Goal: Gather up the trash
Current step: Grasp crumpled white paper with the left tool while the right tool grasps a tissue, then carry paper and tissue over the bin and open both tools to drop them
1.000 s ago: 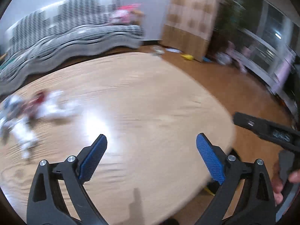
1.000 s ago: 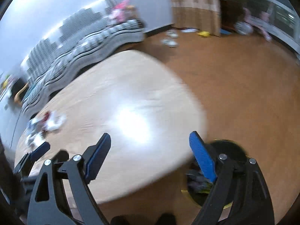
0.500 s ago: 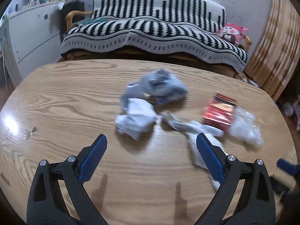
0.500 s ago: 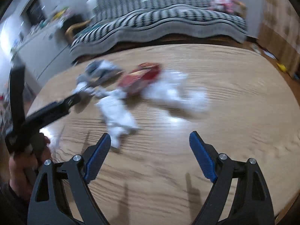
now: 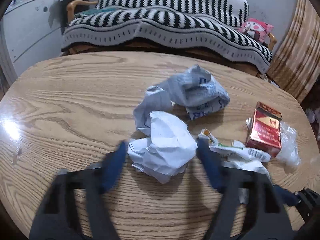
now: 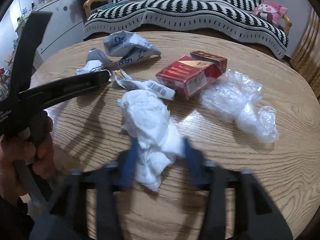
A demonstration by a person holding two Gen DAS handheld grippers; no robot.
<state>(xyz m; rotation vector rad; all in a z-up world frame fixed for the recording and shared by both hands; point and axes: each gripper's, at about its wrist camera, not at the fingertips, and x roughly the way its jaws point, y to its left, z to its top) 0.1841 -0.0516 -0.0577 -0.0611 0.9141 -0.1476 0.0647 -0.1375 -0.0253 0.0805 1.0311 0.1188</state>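
Trash lies in a loose pile on the oval wooden table point(image 5: 60, 104). My left gripper point(image 5: 163, 160) has its blurred blue fingers on either side of a crumpled white paper ball point(image 5: 166, 148), jaws closing on it. My right gripper point(image 6: 158, 160) straddles the near end of a white tissue wad point(image 6: 148, 116), fingers blurred and closing. Also on the table are a grey printed plastic bag point(image 5: 192, 94) point(image 6: 128, 46), a red cigarette pack point(image 5: 264, 132) point(image 6: 192, 72), clear plastic wrap point(image 6: 238, 102) point(image 5: 288, 146) and a barcoded wrapper point(image 6: 148, 86) point(image 5: 236, 150).
A sofa with a black-and-white striped blanket point(image 5: 170, 20) stands behind the table, with a pink plush toy point(image 5: 256, 29) at its right end. A white cabinet point(image 5: 26, 30) is at the left. A curtain point(image 5: 296, 56) hangs at the right.
Both grippers swung from the table's edge to the trash pile and came down. The left jaws narrowed around the paper ball, the right around the tissue wad.
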